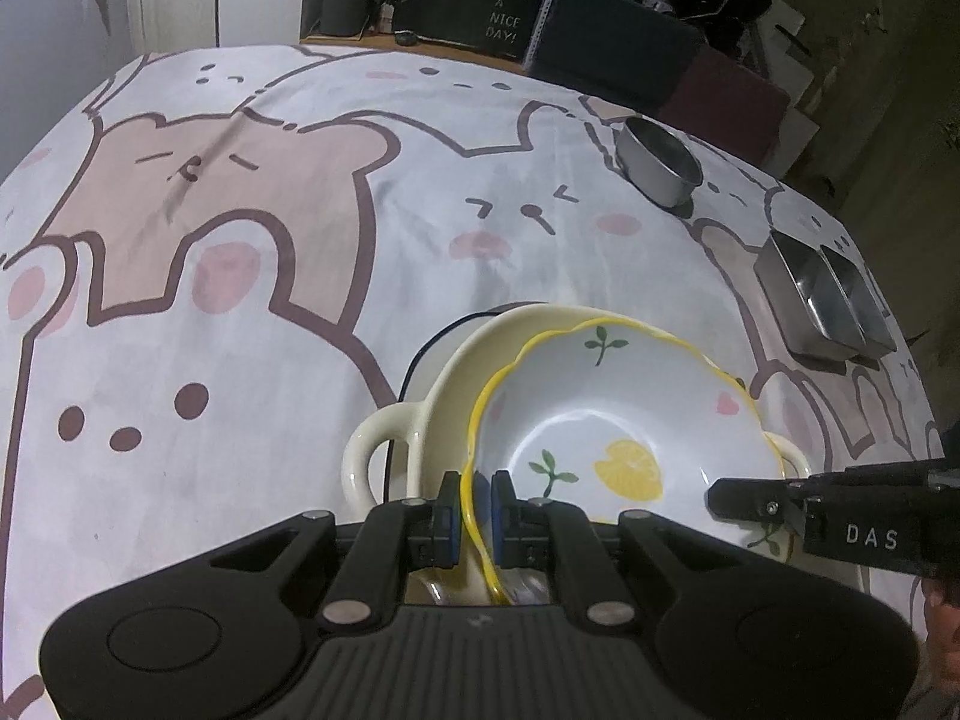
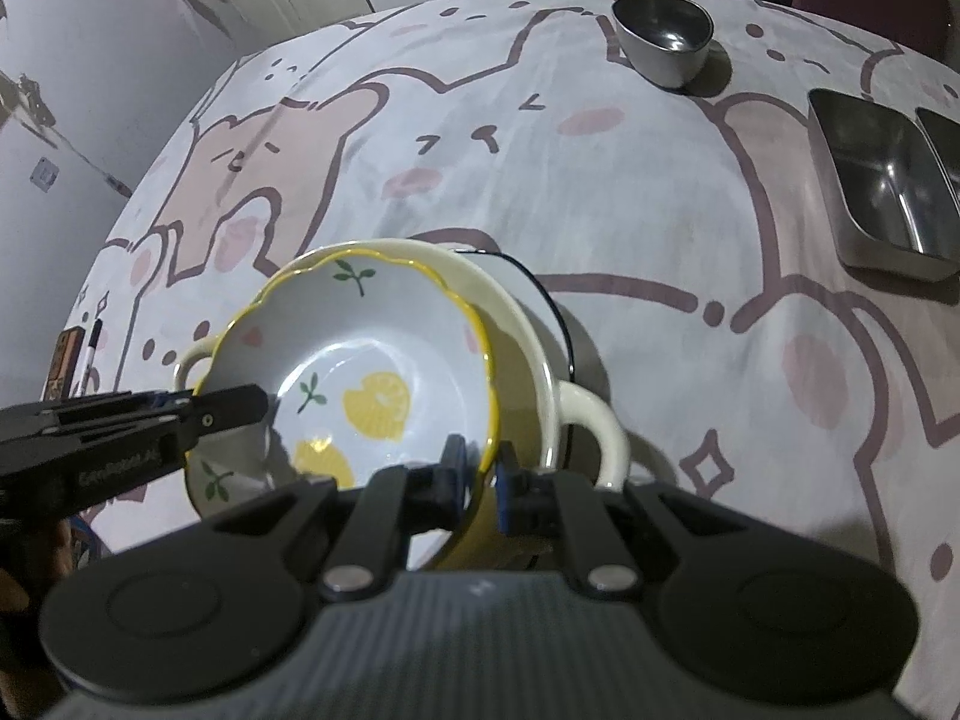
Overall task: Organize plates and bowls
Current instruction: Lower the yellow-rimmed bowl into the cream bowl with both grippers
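Lemon-patterned bowl (image 1: 624, 420) sits tilted inside a cream two-handled bowl (image 1: 444, 384) on the bear-print worktop (image 1: 240, 276). Left tool (image 1: 474, 495) and right tool (image 2: 480, 468) each pinch its yellow rim, on opposite sides. Only the right view shows a pen (image 2: 90, 360) at the worktop's edge; both show the steel bowl (image 2: 663, 39) and steel trays (image 2: 876, 180).

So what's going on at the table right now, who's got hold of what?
A person is working with two handheld tongs. Both the left tongs and the right tongs are clamped on opposite sides of the rim of the lemon-print bowl. That bowl sits tilted inside the cream two-handled bowl, which rests over a dark-rimmed dish underneath. Further back on the bear-print tablecloth, a round metal bowl and metal trays stand untouched.
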Demonstrator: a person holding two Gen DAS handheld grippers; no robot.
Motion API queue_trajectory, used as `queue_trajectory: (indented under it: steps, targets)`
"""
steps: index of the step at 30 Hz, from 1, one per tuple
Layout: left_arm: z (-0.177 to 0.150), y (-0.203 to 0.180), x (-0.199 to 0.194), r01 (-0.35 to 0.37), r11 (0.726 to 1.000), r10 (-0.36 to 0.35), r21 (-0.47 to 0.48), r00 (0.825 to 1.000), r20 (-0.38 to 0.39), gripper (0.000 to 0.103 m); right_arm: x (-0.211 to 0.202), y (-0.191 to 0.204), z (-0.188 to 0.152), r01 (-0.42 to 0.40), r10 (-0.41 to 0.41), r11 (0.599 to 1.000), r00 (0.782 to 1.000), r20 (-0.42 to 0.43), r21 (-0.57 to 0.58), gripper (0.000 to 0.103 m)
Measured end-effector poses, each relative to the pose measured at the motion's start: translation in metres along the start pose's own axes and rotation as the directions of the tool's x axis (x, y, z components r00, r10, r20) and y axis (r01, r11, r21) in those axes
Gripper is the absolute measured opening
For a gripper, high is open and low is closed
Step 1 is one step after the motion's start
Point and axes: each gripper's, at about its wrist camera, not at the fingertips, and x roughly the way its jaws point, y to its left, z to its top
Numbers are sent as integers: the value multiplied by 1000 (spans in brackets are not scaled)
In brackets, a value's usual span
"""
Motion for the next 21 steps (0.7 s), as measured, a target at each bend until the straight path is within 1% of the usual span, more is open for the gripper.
queue_trajectory:
  steps: [9,16,21]
  targets:
    - [1,1,5,-3,1000,3,3,1000,0,11,1,6,0,22,-22,1000,1000,-2,-15,12]
    - [-1,-7,7,-21,998,21,59,1000,0,13,-2,10,-2,44,-44,998,999,5,-33,12]
    - [-2,-8,7,-26,997,26,75,1000,-4,13,-3,12,-2,45,-45,998,999,8,-38,12]
